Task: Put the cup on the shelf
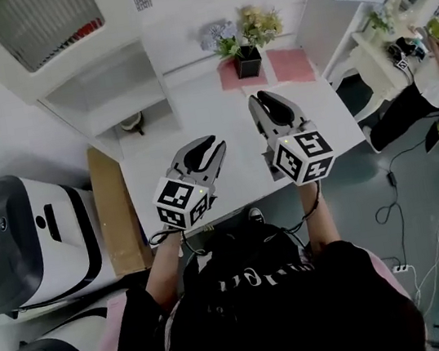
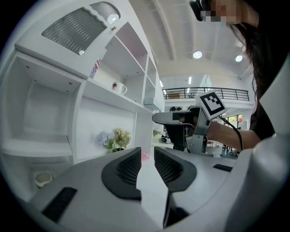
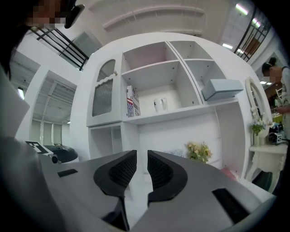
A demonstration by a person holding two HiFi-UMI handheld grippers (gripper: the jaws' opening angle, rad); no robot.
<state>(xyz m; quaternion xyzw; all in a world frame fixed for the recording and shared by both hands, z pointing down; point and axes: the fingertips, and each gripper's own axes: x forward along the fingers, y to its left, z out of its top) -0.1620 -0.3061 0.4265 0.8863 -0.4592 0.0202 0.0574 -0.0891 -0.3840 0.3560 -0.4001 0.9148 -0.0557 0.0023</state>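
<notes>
— Cup [image 3: 159, 104], location?
— White; stood on the middle shelf [image 3: 181, 113], beside a flag-printed box [image 3: 132, 101]; well apart from both grippers.
— Grippers, condition?
— Left gripper [image 2: 147, 152]: jaws narrowly parted, nothing between them; right gripper [image 3: 142, 156]: the same; both were held side by side above the white desk [image 1: 192, 109], near the potted flowers [image 1: 245, 38].
</notes>
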